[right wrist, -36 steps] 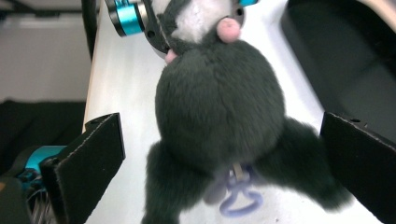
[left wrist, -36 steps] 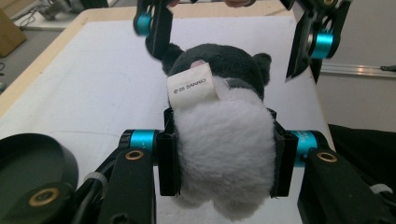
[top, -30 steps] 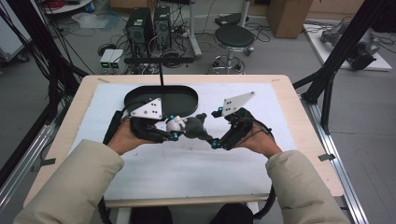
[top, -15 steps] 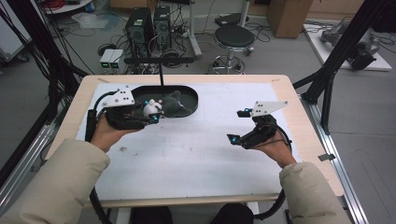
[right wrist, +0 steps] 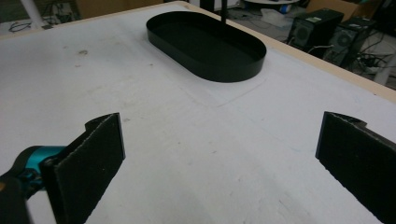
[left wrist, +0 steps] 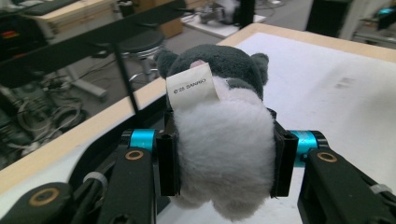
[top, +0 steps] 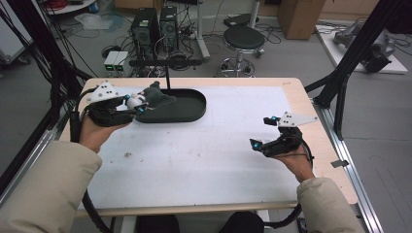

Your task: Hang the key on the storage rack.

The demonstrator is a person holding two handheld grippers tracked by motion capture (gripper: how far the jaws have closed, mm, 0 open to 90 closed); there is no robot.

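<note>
my left gripper [left wrist: 224, 158] had its jaws pinching the white belly of the plush toy [left wrist: 219, 135], its grey head pointing away from the jaws, tag up. i held the toy above the near-left end of the black oval tray [top: 187, 109]. my right gripper [right wrist: 224, 154] hung spread and empty, well apart from the tray.
</note>
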